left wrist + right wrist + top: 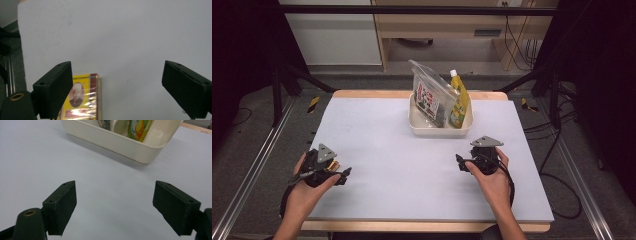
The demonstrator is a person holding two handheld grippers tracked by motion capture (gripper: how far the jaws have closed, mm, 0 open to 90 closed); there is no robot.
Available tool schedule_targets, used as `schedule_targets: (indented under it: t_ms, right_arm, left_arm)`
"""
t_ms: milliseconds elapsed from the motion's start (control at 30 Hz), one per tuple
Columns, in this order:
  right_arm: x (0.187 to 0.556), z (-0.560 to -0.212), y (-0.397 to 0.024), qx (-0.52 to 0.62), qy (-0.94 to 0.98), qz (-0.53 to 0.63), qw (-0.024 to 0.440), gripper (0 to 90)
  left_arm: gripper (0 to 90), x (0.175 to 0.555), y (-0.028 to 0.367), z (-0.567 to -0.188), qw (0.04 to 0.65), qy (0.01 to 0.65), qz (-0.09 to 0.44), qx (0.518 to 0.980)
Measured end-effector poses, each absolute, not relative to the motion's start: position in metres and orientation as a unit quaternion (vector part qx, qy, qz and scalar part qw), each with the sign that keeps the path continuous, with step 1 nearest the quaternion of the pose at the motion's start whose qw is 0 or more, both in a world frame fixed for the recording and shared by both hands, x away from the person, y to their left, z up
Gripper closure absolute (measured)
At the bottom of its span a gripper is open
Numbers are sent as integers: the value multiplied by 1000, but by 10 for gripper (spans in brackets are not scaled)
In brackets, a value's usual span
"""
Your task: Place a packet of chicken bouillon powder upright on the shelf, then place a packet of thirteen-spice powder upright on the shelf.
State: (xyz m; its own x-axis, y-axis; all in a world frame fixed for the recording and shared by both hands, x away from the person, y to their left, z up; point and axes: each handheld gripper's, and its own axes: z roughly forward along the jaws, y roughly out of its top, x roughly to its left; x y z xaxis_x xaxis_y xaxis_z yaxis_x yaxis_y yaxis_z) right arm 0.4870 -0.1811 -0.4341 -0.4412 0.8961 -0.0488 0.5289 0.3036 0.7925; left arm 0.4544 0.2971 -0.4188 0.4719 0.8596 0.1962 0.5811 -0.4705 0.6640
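A cream tub (441,131) stands at the far middle of the grey mat, and in the right gripper view the tub (112,141) lies ahead of the jaws. It holds a clear snack bag (428,95) and a yellow-green pouch (459,100) with a white cap, both upright. My right gripper (472,159) (115,190) is open low over the mat, nothing between its jaws. My left gripper (338,172) (117,77) is open at the mat's near left. A yellow box (83,100) (333,165) with a portrait lies flat by its left jaw, partly hidden behind it.
The grey mat (377,140) covers a wooden table. Metal rails run along both sides, and cables lie on the floor at right. Wooden furniture (442,30) stands beyond the far edge.
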Motion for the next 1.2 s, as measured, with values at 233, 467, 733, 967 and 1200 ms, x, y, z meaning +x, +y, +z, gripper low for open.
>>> schedule_targets:
  t_ms: [233, 467, 733, 967, 1200]
  right_arm:
    - [488, -438, -179, 465, 774, 352, 246, 195]
    - [488, -441, -176, 460, 781, 341, 249, 195]
    - [489, -442, -174, 458, 786, 336, 244, 194]
    - [489, -444, -170, 454, 793, 330, 237, 190]
    - [490, -445, -169, 455, 795, 328, 231, 188]
  left_arm:
    - [97, 458, 315, -423, 245, 473, 237, 813]
    - [133, 460, 327, -425, 228, 487, 209, 817]
    - [156, 463, 345, -428, 198, 506, 196, 816]
    - [172, 466, 357, -436, 148, 513, 166, 829]
    - [200, 465, 358, -437, 164, 505, 132, 837]
